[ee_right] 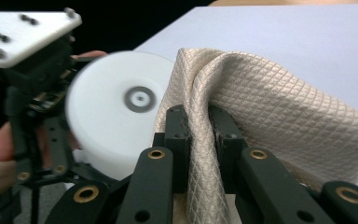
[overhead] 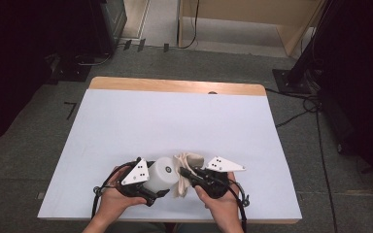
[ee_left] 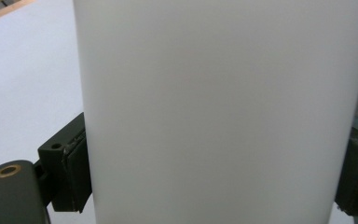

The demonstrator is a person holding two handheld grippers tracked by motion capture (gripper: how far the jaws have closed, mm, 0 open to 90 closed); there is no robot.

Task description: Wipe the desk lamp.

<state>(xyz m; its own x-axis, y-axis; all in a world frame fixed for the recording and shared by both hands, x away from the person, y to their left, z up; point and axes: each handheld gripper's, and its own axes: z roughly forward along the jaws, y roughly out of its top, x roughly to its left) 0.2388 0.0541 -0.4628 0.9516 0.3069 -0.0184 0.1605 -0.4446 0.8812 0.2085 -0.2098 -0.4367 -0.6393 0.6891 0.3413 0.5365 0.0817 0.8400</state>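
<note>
Clamping across the white cylinder (ee_left: 223, 112), my left gripper (overhead: 153, 187) had both pads pressed on its sides, low in the middle of the high view. My right gripper (ee_right: 199, 135) pinched a fold of quilted beige cloth (ee_right: 279, 112) tight, just right of the cylinder, over the white table (overhead: 175, 121).

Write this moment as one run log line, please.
left gripper: shut on white cup | right gripper: shut on beige cloth | cloth beside cup | table

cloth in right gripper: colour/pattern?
Beige cloth with a fine quilted diamond grid, clearest in the right gripper view.
</note>
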